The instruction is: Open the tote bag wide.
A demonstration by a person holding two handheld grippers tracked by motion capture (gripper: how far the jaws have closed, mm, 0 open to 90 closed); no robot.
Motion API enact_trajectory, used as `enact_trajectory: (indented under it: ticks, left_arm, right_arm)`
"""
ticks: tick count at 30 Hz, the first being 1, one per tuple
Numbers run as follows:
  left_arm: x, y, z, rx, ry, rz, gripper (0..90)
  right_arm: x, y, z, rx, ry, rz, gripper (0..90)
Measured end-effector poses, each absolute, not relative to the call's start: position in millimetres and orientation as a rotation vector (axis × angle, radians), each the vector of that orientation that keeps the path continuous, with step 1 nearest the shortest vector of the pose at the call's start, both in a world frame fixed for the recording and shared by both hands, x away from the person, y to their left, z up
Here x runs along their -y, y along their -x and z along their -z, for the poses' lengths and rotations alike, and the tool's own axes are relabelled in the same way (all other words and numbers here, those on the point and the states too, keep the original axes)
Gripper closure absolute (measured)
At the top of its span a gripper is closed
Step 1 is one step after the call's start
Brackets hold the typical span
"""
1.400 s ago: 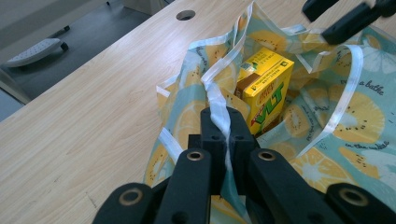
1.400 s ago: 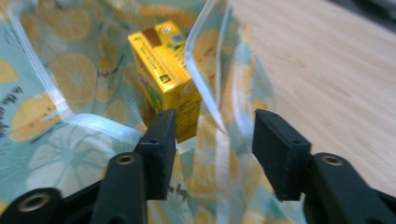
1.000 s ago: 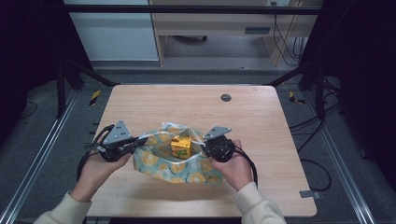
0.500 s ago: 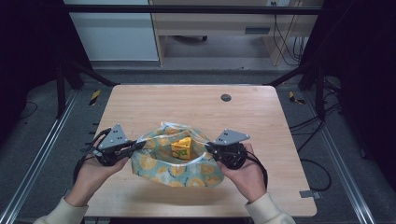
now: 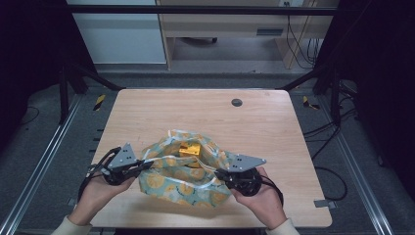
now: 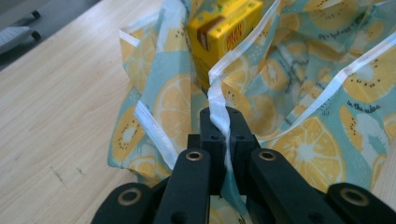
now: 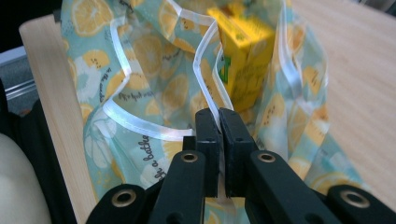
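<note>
Lemon-print bag (image 5: 183, 178) lies on worktop (image 5: 274, 127), yellow carton (image 5: 190, 149) inside. Left hand-held gripper (image 5: 146, 165) clamped on the bag's white-edged rim (image 6: 218, 100); right hand-held gripper (image 5: 219, 174) clamped on opposite rim.

Light wooden table (image 5: 274, 122) in the middle of the frame, with a small dark round hole (image 5: 237, 102) near its far edge. Grey floor (image 5: 44, 161) all around. Metal rails (image 5: 29, 181) at lower left and lower right. Pale wall panel (image 5: 117, 32) at upper left. Wooden desk (image 5: 230, 24) at the top. Black cables (image 5: 328, 137) at the right. Dark corners.
</note>
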State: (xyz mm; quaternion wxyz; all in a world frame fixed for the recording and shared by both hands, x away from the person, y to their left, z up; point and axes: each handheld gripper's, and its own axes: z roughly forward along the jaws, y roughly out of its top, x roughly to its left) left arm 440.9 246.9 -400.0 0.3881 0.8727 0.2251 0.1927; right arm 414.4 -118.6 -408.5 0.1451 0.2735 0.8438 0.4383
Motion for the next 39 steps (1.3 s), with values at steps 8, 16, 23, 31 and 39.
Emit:
enact_trajectory:
  ticks: [8, 16, 23, 31, 39]
  left_arm:
    - [-242, -444, 421, -0.568, -2.28, -0.473, 87.8]
    - [-250, -452, 440, -0.647, -2.291, -0.453, 88.5]
    - [-251, -454, 452, -0.677, -2.313, -0.439, 89.0]
    - [-248, -453, 457, -0.683, -2.322, -0.452, 88.9]
    - [-249, -455, 457, -0.697, -2.305, -0.461, 88.7]
  right_arm:
    - [116, -420, 433, -2.475, -0.824, -1.227, 87.0]
    - [120, -424, 451, -2.496, -0.869, -1.157, 87.5]
    - [124, -426, 464, -2.521, -0.901, -1.031, 87.6]
    - [119, -427, 436, -2.435, -0.868, -1.136, 63.5]
    - [98, -455, 402, -2.397, -0.804, -1.085, 45.0]
